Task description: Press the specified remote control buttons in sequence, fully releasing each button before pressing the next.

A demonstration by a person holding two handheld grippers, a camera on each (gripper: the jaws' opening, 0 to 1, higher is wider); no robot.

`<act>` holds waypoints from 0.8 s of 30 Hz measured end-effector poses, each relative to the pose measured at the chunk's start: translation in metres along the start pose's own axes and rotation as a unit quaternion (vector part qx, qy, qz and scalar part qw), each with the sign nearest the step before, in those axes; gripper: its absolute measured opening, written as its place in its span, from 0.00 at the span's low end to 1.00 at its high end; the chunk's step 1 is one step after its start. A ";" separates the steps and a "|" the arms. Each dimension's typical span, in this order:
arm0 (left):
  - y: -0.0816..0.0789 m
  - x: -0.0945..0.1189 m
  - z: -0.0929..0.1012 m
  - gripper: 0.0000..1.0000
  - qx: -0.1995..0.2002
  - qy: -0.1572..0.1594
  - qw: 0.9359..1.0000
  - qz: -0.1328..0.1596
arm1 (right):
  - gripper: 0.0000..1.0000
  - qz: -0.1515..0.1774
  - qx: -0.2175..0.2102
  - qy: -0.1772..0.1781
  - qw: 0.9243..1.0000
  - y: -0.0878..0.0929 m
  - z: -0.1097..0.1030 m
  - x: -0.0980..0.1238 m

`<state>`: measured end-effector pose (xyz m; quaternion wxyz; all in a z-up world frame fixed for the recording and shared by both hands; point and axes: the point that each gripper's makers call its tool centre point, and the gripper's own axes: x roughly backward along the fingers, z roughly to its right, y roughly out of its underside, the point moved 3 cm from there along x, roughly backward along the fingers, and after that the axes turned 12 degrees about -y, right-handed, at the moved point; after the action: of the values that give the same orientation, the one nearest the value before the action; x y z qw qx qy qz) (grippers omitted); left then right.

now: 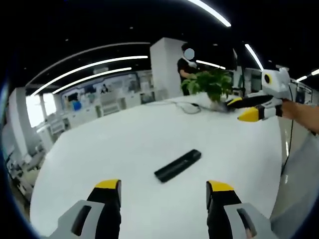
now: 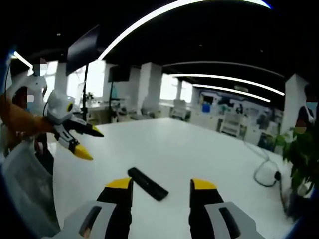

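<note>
Two grippers: left gripper and right gripper, both jaws apart, empty
remote: mid-table, lying diagonal, just ahead of both
nearer: right, I'd guess

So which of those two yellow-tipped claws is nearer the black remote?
Judging by how large the remote looks, probably the right gripper: the remote lies just beyond its open jaws. The left gripper, also open, sits a little further back.
</note>
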<state>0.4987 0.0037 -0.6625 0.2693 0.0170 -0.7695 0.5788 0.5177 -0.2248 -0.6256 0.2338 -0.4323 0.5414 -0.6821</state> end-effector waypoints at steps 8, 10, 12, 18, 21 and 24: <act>0.007 -0.012 -0.002 0.70 -0.003 0.007 1.000 -0.010 | 0.42 -0.009 -0.005 -0.005 1.000 0.006 0.003 -0.007; 0.009 -0.015 -0.003 0.70 -0.004 0.008 1.000 -0.013 | 0.42 -0.011 -0.006 -0.006 1.000 0.007 0.005 -0.009; 0.011 -0.018 -0.004 0.70 -0.004 0.009 1.000 -0.016 | 0.42 -0.013 -0.007 -0.009 1.000 0.008 0.005 -0.012; 0.016 -0.028 -0.009 0.70 -0.011 0.013 1.000 -0.023 | 0.42 -0.021 -0.008 -0.014 1.000 0.014 0.011 -0.019; 0.017 -0.033 -0.012 0.70 -0.016 0.016 0.999 -0.026 | 0.42 -0.025 -0.008 -0.018 0.999 0.017 0.015 -0.023; 0.019 -0.039 -0.012 0.70 -0.019 0.020 0.999 -0.028 | 0.42 -0.031 -0.007 -0.021 0.999 0.021 0.019 -0.027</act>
<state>0.5302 0.0099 -0.6937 0.3011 0.0220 -0.7742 0.5563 0.5445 -0.2194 -0.6536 0.2208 -0.4652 0.5275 -0.6757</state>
